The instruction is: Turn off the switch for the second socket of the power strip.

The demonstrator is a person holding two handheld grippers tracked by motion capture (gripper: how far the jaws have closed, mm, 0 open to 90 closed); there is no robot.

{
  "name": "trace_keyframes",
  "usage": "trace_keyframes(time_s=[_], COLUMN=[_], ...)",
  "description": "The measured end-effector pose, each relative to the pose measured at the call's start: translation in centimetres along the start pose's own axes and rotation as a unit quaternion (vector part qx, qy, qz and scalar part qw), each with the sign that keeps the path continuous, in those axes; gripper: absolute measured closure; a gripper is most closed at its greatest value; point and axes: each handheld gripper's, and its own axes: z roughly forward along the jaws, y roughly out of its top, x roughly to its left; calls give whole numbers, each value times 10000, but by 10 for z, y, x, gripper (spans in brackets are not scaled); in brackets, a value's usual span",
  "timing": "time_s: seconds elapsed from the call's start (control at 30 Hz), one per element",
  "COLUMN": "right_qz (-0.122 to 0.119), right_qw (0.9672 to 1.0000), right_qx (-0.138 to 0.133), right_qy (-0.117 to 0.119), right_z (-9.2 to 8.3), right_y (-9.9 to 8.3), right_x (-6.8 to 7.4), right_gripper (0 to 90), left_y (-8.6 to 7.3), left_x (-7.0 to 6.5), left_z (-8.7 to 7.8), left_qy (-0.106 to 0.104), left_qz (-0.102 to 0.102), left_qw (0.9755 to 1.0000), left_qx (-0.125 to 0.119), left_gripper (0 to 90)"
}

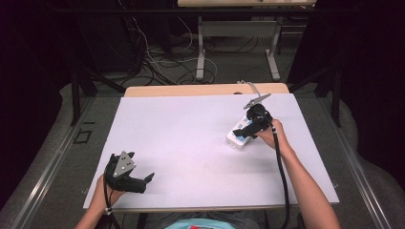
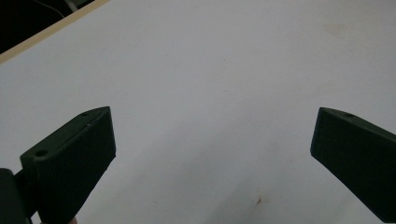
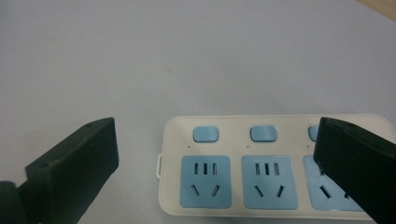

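Note:
A white power strip [image 1: 237, 135] with blue sockets and blue switches [image 3: 236, 165] lies flat on the white table sheet at the right. My right gripper [image 1: 244, 130] hovers just over it, open, its jaws wide apart with part of the strip [image 3: 236, 165] below and between them and no pad pressing on it. The right jaw covers the third socket in the right gripper view. My left gripper [image 1: 143, 181] rests near the table's front left edge, open, with only bare sheet between its jaws [image 2: 212, 154].
The white sheet [image 1: 191, 143] covers a wooden table whose back edge [image 1: 191, 89] shows. The strip's grey cable [image 1: 250, 88] runs off the back edge. Beyond lie floor cables and another table's legs [image 1: 200, 52]. A small brown mark [image 2: 258, 200] is on the sheet.

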Motion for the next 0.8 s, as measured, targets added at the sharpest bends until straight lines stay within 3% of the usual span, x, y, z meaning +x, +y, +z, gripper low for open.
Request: trace_keyframes(time_s=[0.27, 0.3, 0.37, 0.43, 0.47, 0.63, 0.67, 0.73, 0.77, 0.8], right_qz=[-87, -126, -110, -155, -131, -169, -159, -153, -170, -139], right_qw=[10000, 9999, 9999, 9998, 9999, 9997, 9998, 9998, 9998, 9998], right_qx=[-27, -23, -25, -81, 2, -163, 4, -86, -4, -155], right_qy=[-8, 78, -8, 92, 45, 77, 94, 73, 71, 28], right_z=[-3, -4, -5, -6, -9, -13, -16, -16, -19, -18], right_y=[-2, -2, -2, -3, -4, -9, -9, -11, -12, -14], right_x=[8, 9, 13, 15, 17, 22, 24, 27, 28, 30], right_gripper=[0, 0, 0, 0, 0, 0, 0, 0, 0, 0], left_y=[0, 0, -1, -1, 0, 0, 0, 0, 0, 0], left_x=[0, 0, 0, 0, 0, 0, 0, 0, 0, 0], left_z=[0, 0, 0, 0, 0, 0, 0, 0, 0, 0], left_qy=[11, -5, 3, -7, 3, 3, 27, 6, 11, 13], left_qz=[-9, -46, -41, -46, -46, -30, 3, -13, -7, -3], left_qw=[10000, 10000, 10000, 10000, 10000, 10000, 10000, 10000, 10000, 10000], left_qx=[15, 8, 9, 10, 11, 5, 8, 11, 8, 9], left_gripper=[0, 0, 0, 0, 0, 0, 0, 0, 0, 0])
